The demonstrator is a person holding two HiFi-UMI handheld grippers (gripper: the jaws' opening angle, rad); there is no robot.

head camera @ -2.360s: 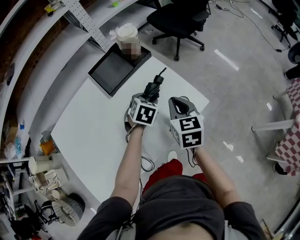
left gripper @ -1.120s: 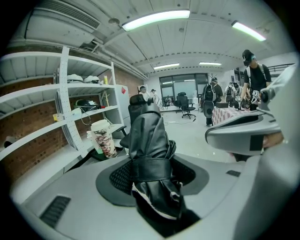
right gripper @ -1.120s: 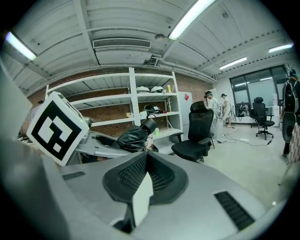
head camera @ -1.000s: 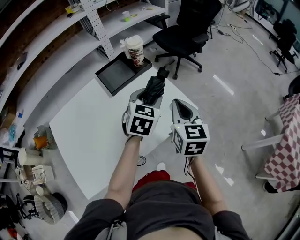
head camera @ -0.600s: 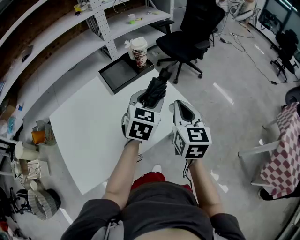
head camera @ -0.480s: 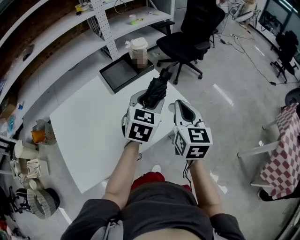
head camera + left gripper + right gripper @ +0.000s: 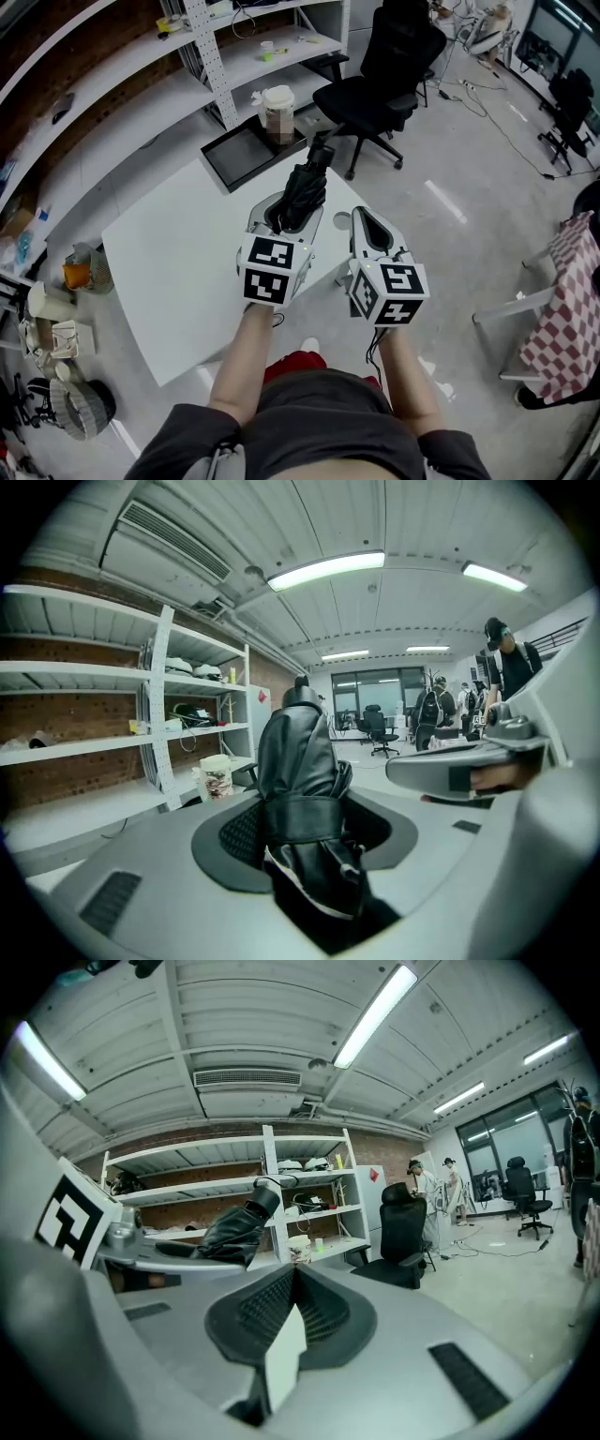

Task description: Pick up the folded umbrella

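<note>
The folded umbrella is clamped in the left gripper and is apparently held clear above the far corner of the white table. The right gripper is pinched closed and empty. The pickup looks essentially done.

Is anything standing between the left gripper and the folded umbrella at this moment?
Nothing visible does. The left gripper is closed on the folded umbrella, whose strapped black body sits directly between its jaws. The right gripper is shut and empty alongside it.
</note>
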